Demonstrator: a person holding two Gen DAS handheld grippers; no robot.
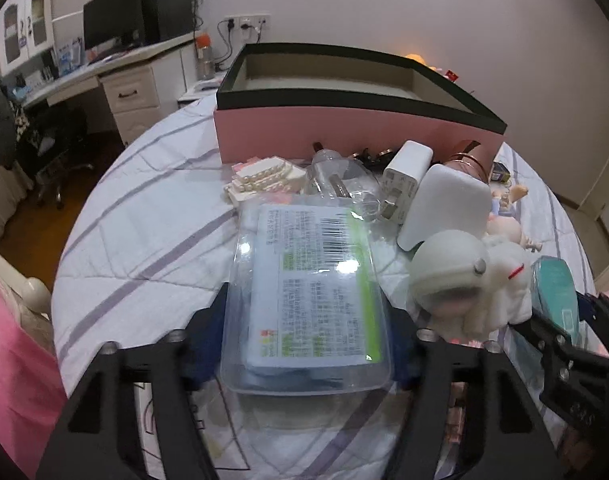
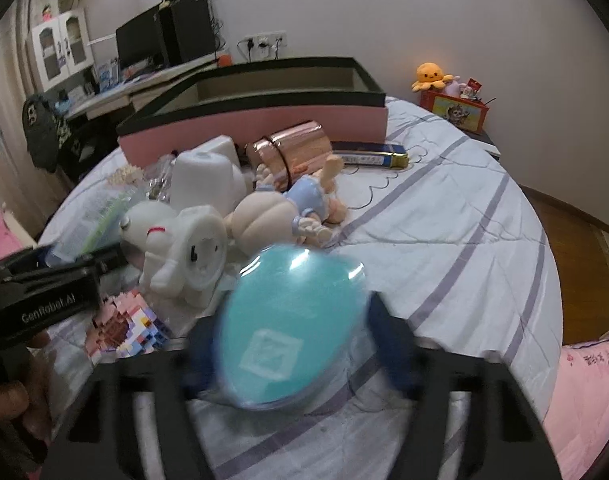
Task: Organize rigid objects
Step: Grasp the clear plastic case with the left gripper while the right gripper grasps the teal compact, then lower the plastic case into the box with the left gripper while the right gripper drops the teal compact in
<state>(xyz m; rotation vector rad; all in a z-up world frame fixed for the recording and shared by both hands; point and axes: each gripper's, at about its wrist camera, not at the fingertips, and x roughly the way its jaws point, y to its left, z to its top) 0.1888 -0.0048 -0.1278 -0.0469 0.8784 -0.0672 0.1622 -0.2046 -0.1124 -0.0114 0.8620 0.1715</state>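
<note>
Left tongs [image 1: 308,344] clamp a clear case [image 1: 304,300]; right tongs [image 2: 292,344] clamp a teal case [image 2: 292,320], both near. The far box [image 1: 344,120] looks empty; most clutter remains on the bed [image 2: 464,220].

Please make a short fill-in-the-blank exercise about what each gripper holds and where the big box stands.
1. The left gripper holds a clear plastic ____ with a printed label.
2. The right gripper has its jaws shut on a ____-coloured case.
3. The box behind the clutter has pink sides and a ____ rim.
4. The top of that box is ____, with no lid on it.

Missing words: box; teal; black; open
</note>
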